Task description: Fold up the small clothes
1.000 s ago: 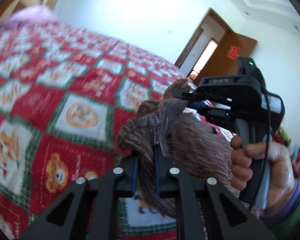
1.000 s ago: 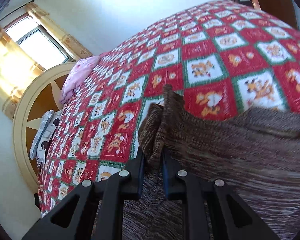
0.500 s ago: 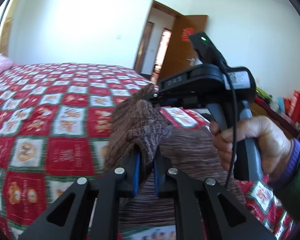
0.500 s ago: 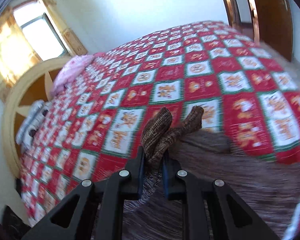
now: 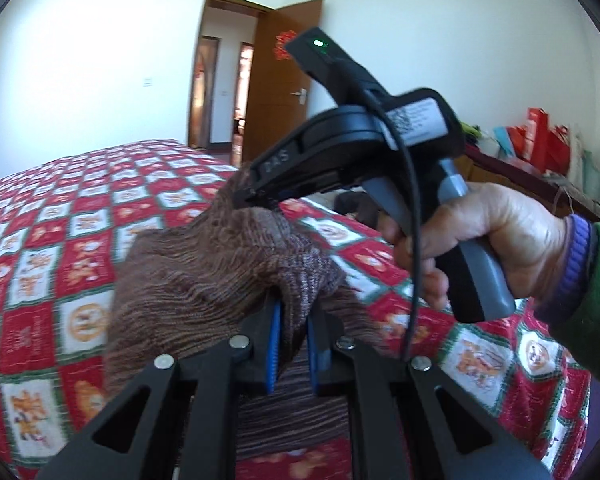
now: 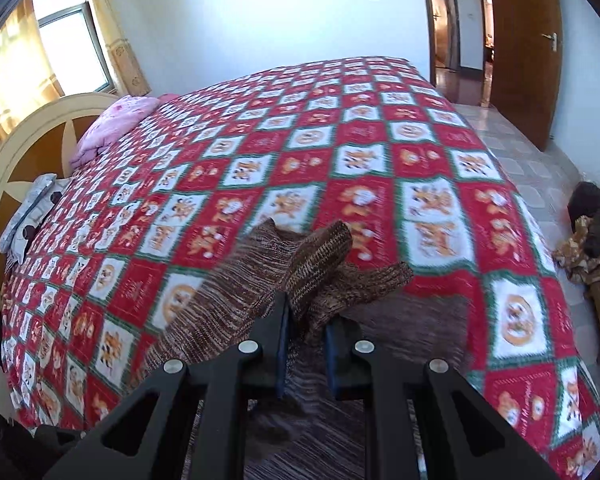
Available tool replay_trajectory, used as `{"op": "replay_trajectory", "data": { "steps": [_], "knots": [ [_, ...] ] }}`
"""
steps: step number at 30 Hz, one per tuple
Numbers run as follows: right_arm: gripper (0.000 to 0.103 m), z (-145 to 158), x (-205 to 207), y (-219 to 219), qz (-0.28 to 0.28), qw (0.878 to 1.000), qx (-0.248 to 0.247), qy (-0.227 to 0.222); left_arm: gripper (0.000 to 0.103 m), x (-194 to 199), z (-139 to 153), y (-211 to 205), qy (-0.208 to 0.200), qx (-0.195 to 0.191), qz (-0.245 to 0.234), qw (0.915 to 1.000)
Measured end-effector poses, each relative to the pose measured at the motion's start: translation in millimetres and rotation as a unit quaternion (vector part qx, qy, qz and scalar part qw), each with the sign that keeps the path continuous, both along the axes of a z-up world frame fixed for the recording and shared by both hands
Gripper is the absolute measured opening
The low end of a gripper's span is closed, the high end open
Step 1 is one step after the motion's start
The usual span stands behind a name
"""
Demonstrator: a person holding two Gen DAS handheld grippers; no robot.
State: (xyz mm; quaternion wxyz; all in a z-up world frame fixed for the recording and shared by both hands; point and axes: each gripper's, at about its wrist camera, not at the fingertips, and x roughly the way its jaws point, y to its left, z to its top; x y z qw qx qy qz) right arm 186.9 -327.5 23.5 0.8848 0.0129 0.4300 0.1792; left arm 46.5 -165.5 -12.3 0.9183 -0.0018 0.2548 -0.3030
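The left gripper (image 5: 292,346), at the lower centre of the left wrist view, has its blue-padded jaws narrowed onto a bunched edge of the brown knit garment (image 5: 204,280); cloth fills the gap between the pads. The right gripper (image 6: 306,344), at the lower centre of its own view, is likewise clamped on a gathered fold of the same garment (image 6: 236,304), with two ribbed ends, possibly cuffs or a hem, standing up just beyond its fingertips. In the left wrist view the right gripper (image 5: 246,196) also appears at centre frame, its tips pinching the knit, with the person's right hand (image 5: 480,240) on the handle at the right of the frame. The garment hangs between the two grips, lifted at the held points and draping down toward the red, white and green patterned bedspread (image 6: 340,128), which fills the middle of both views; the lower body of the cloth appears to rest on the bed at the bottom of the right wrist view. Judged from this, the task is at an early-to-middle stage: the garment is picked up at two points, but no flat, finished fold is visible. Remaining work appears to be laying the cloth down, bringing edges together, and smoothing. A pink pillow (image 6: 112,124) lies at the upper left, well apart.
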Motion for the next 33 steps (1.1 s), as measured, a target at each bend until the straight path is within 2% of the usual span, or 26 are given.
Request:
{"op": "replay_trajectory", "data": {
  "steps": [5, 11, 16, 19, 20, 22, 23, 24, 27, 30, 33],
  "knots": [
    [0.015, -14.1, -10.3, -33.2, -0.025, 1.000, 0.001, 0.011, 0.012, -7.3, -6.9, -31.8, 0.009, 0.011, -0.036, 0.9992],
    [0.015, -44.0, -22.1, -68.5, -0.062, 0.997, 0.021, 0.038, 0.012, -17.0, -26.0, -46.5, 0.026, 0.038, -0.055, 0.9974],
    [0.015, -74.2, -35.3, -95.3, -0.102, 0.990, 0.081, 0.054, 0.012, -19.4, -36.5, -43.4, 0.051, 0.050, -0.060, 0.9957],
    [0.016, -78.6, -44.1, -104.6, -0.128, 0.984, 0.114, 0.053, 0.016, -24.6, -37.2, -34.5, 0.057, 0.061, -0.058, 0.9948],
    [0.021, -76.6, -49.9, -105.3, -0.137, 0.983, 0.113, 0.051, 0.019, -27.5, -36.8, -29.3, 0.059, 0.063, -0.058, 0.9946],
    [0.024, -68.0, -63.0, -104.7, -0.152, 0.983, 0.094, 0.048, 0.039, -34.2, -36.1, -15.9, 0.057, 0.066, -0.056, 0.9947],
    [0.024, -61.6, -73.0, -105.2, -0.158, 0.983, 0.085, 0.039, 0.061, -38.0, -35.8, -8.0, 0.052, 0.067, -0.048, 0.9952],
    [0.024, -53.2, -86.7, -104.6, -0.165, 0.983, 0.073, 0.025, 0.074, -42.6, -35.4, 2.3, 0.043, 0.065, -0.038, 0.9962],
    [0.024, -32.1, -130.6, -96.3, -0.164, 0.985, 0.052, -0.006, 0.075, -46.6, -36.4, 33.1, 0.038, 0.059, -0.014, 0.9974],
    [0.024, -17.6, -167.1, -81.1, -0.147, 0.987, 0.059, -0.022, 0.075, -40.5, -37.5, 61.3, 0.070, 0.032, 0.009, 0.9970],
    [0.024, -15.6, -186.4, -61.4, -0.126, 0.990, 0.061, -0.029, 0.075, -30.4, -36.3, 82.9, 0.099, 0.010, 0.051, 0.9937]
  ]
}}
